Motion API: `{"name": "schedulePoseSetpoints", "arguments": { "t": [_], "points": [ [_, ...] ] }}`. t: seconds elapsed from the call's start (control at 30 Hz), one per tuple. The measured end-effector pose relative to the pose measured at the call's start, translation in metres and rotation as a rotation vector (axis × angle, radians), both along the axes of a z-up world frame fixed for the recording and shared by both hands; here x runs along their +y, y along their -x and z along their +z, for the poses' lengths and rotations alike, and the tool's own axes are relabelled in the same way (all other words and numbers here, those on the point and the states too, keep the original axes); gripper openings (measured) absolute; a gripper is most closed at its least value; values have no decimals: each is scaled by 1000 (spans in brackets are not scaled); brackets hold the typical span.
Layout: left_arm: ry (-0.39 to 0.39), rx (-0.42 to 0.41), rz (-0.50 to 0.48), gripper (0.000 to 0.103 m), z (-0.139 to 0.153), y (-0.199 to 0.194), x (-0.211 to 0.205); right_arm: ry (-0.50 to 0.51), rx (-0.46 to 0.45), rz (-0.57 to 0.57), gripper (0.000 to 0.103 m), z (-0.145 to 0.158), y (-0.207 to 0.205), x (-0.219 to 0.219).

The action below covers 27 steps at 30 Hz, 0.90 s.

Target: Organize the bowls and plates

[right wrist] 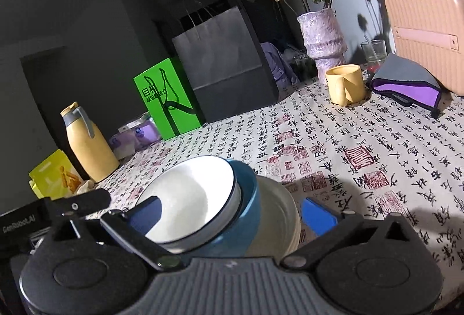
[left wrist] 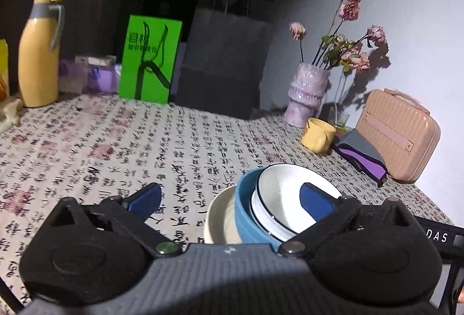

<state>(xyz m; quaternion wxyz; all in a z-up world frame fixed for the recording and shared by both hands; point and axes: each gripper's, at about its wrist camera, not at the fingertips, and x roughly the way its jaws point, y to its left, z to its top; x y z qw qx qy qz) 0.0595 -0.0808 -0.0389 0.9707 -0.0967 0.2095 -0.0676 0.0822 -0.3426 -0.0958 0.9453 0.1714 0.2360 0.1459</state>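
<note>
Three bowls are nested on the calligraphy-print tablecloth: a white bowl with a dark rim inside a blue bowl inside a cream bowl. My left gripper is open wide, just short of the stack, and its right pad overlaps the white bowl in this view. In the right wrist view the white bowl, blue bowl and cream bowl sit in front of my right gripper. It is also open, with a pad on each side of the stack and neither pressing on it.
Along the back stand a yellow flask, a green bag, a dark paper bag and a lilac vase of dried roses. At the right are a yellow mug, a purple-grey cloth, a glass and a pink case.
</note>
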Motion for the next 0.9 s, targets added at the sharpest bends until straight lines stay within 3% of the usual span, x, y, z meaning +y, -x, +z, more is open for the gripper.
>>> {"name": "schedulePoseSetpoints", "arguments": {
  "t": [0.2,0.57,0.9],
  "points": [
    [-5,-31,5,103,-2,26,6,65,-47,-19,103,1,30,6],
    [-94,-110,-11,103,-14,82,6,177,-143,-55,103,4,87,14],
    [-119,-132,-23,103,-27,118,7,231,-156,-59,103,-2,125,24]
  ]
}}
